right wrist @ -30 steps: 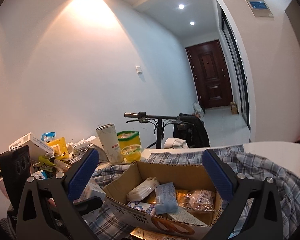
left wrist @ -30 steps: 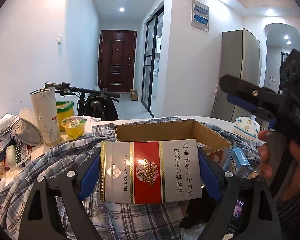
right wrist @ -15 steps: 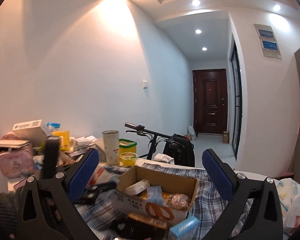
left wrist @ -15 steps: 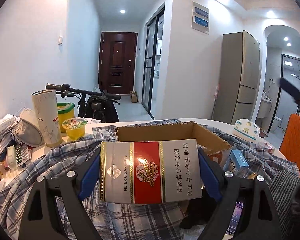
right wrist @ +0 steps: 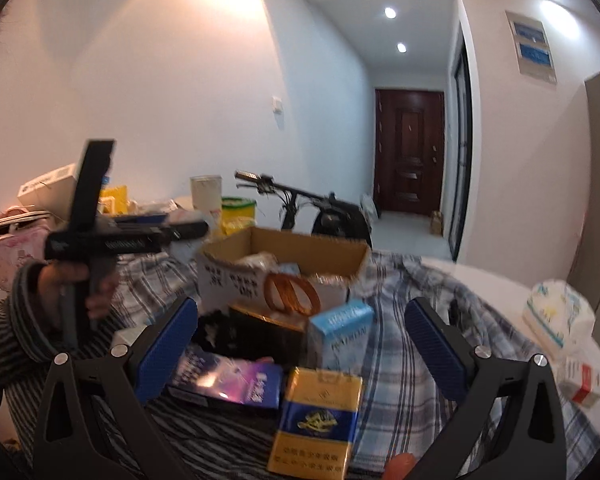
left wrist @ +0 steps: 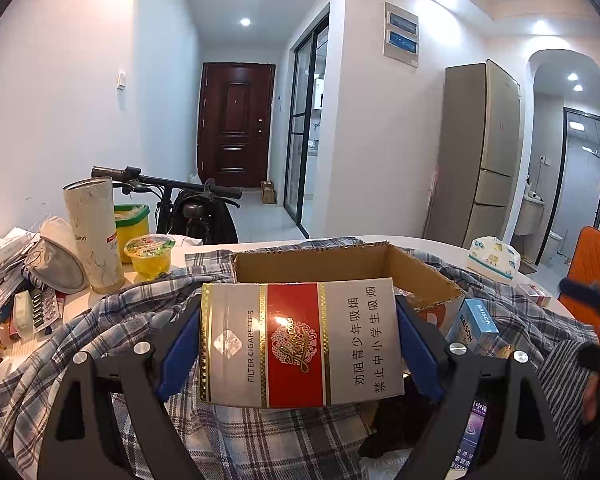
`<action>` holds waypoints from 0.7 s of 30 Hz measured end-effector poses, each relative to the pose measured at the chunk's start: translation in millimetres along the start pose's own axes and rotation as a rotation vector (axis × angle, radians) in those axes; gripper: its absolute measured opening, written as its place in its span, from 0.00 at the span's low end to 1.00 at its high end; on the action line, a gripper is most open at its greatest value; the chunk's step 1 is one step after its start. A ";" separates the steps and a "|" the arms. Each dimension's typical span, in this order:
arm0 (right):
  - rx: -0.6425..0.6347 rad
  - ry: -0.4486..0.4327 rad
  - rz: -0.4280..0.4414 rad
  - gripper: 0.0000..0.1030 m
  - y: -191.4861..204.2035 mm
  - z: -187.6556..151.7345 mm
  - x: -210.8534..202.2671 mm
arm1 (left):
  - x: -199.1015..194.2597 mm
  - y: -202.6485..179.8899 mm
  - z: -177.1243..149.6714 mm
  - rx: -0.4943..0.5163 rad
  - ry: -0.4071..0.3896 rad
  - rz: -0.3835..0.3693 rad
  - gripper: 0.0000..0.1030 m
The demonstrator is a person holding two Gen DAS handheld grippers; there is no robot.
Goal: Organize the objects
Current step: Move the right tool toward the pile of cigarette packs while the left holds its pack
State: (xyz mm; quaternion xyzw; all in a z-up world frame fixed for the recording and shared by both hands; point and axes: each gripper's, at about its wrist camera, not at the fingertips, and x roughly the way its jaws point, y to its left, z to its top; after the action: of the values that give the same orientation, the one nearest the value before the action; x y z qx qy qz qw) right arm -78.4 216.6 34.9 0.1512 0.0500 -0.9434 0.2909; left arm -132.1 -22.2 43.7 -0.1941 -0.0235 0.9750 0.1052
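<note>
My left gripper is shut on a red, white and gold cigarette carton, held just in front of an open cardboard box on a plaid cloth. The left gripper also shows from the side in the right wrist view. My right gripper is open and empty, low over a yellow and blue cigarette carton, a light blue box and a purple box. The cardboard box stands behind them with several items inside.
A tall white can, a yellow jelly cup and a heap of packets stand at the left. A tissue pack and a small red and white pack lie at the right. A bicycle stands behind the table.
My right gripper has pulled back and dropped low toward the boxes in front of the cardboard box. My left gripper has stayed still with the carton in it.
</note>
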 end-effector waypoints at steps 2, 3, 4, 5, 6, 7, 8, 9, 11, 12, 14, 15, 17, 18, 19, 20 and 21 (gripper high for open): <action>0.032 0.030 -0.006 1.00 -8.9 -3.8 6.2 | 0.2 -0.7 0.1 0.001 0.000 0.000 0.87; 0.047 0.039 -0.003 1.00 -13.5 -5.2 6.8 | 0.3 -1.1 0.1 0.003 0.000 0.000 0.87; 0.055 0.044 0.001 1.00 -15.7 -5.3 8.0 | 0.7 -1.4 0.0 0.004 0.002 0.001 0.87; 0.058 0.048 0.000 1.00 -15.8 -6.5 8.6 | 0.5 -1.4 0.0 0.004 0.002 0.000 0.87; 0.056 0.051 -0.005 1.00 -14.3 -5.4 9.9 | 0.7 -1.3 -0.2 0.003 0.004 -0.001 0.87; 0.049 0.054 -0.004 1.00 -12.8 -5.4 10.2 | 1.1 -1.2 -0.1 0.002 0.005 -0.001 0.87; 0.039 0.057 -0.003 1.00 -10.3 -5.5 10.8 | 1.3 -0.5 0.0 -0.001 0.006 -0.001 0.87; 0.029 0.062 -0.004 1.00 -9.2 -5.0 10.3 | 1.4 -0.1 0.0 -0.002 0.006 -0.001 0.87; 0.014 0.071 -0.002 1.00 -6.6 -5.4 12.4 | 2.2 0.3 0.2 -0.001 0.009 -0.001 0.87; 0.010 0.077 0.001 1.00 -6.2 -5.6 13.2 | 2.2 0.4 0.1 0.001 0.011 0.000 0.87; 0.015 0.079 0.007 1.00 -7.2 -6.0 13.0 | 2.5 0.3 -0.4 0.000 0.011 -0.001 0.87; 0.025 0.076 0.010 1.00 -9.1 -6.1 12.7 | 2.6 0.3 -0.4 -0.001 0.011 -0.001 0.87; 0.047 0.071 0.015 1.00 -13.6 -5.7 12.0 | 3.1 0.3 -0.6 -0.006 0.012 -0.002 0.87; 0.062 0.069 0.017 1.00 -16.5 -5.8 11.6 | 3.2 0.1 -0.8 -0.007 0.013 -0.002 0.87; 0.074 0.067 0.018 1.00 -19.0 -5.9 11.3 | 3.3 0.3 -0.6 -0.005 0.014 -0.002 0.87; 0.083 0.066 0.019 1.00 -21.1 -5.9 11.4 | 3.3 0.4 -0.6 -0.003 0.014 -0.002 0.87; 0.092 0.064 0.020 1.00 -22.7 -5.8 11.2 | 3.6 0.2 -0.9 0.000 0.015 -0.001 0.87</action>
State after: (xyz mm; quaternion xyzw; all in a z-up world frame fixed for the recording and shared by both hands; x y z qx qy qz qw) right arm -98.5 230.4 26.1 0.1947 0.0144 -0.9365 0.2914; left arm -135.0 -21.6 41.5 -0.2012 -0.0229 0.9735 0.1058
